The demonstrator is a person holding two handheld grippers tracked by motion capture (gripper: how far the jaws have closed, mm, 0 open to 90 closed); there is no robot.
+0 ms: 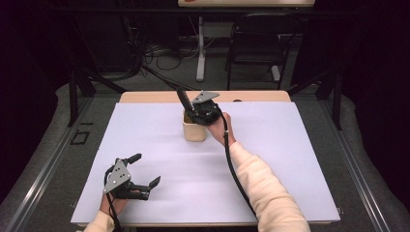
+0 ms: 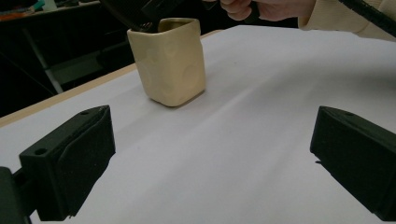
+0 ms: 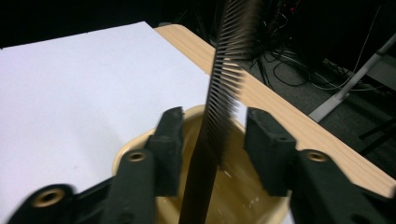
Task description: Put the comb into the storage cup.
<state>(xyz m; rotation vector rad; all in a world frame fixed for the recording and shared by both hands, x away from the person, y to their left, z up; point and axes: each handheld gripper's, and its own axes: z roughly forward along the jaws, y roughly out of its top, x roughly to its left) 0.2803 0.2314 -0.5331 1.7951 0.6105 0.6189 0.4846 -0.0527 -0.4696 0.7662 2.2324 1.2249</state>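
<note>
Your table (image 1: 145, 96) carries a white sheet (image 1: 270, 159) over nearly all of its top, and toward twelve o'clock on that sheet stands the cream cup (image 1: 194, 131), upright. Your right gripper (image 1: 197, 114) hangs over the cup's mouth, and the black comb (image 3: 219, 112) stands in the cup, leaning out at about eleven o'clock over the rim. In the right gripper view the jaws stand partly open on either side of the comb, with a gap on each side, so nothing is gripped. By the look of it the comb has been dropped into the cup and let go. Next, lift that gripper straight up without brushing the teeth, or the light cup may tip. Your left gripper (image 1: 145, 182) rests at seven o'clock, well apart, jaws wide and empty.
</note>
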